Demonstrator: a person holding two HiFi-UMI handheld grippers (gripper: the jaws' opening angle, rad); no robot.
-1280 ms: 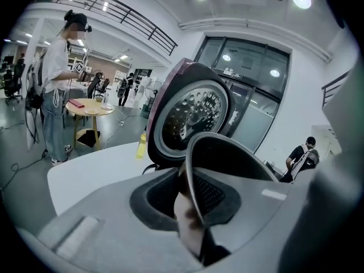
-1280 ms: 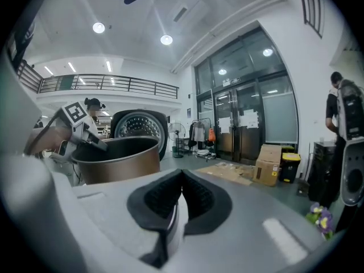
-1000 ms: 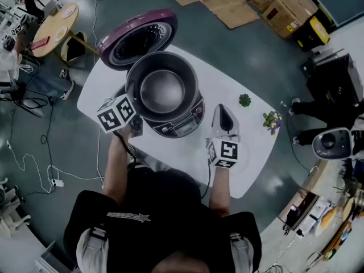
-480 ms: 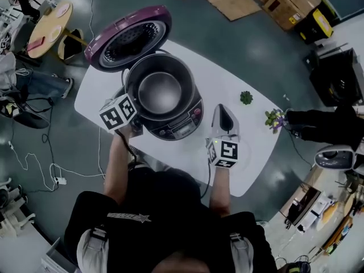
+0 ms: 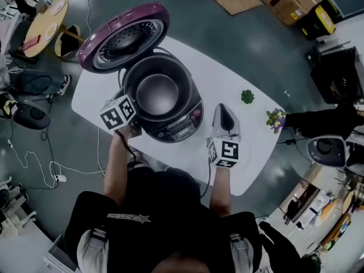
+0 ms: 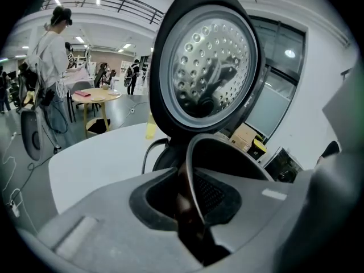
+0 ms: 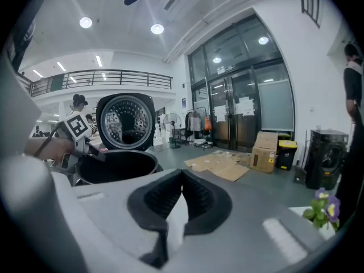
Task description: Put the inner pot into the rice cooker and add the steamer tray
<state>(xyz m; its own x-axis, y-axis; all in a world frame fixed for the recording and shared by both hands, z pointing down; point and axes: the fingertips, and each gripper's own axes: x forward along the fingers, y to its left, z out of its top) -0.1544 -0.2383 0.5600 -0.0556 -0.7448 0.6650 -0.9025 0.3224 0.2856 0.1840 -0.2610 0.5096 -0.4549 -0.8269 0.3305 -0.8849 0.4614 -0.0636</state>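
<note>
Pot: the dark round metal inner pot (image 5: 156, 92) sits in the mouth of the grey rice cooker (image 5: 177, 127), its purple lid (image 5: 122, 36) tipped open. I cannot tell whether it is fully seated.
Left gripper (image 6: 190, 201): jaws pinch the pot's thin rim.
Right gripper (image 7: 181, 203): jaws pressed together, empty, over the white table (image 5: 239, 90).
Risk: a one-sided grip, so the pot may tilt and jam, or slip.
Steamer tray: not in view.
</note>
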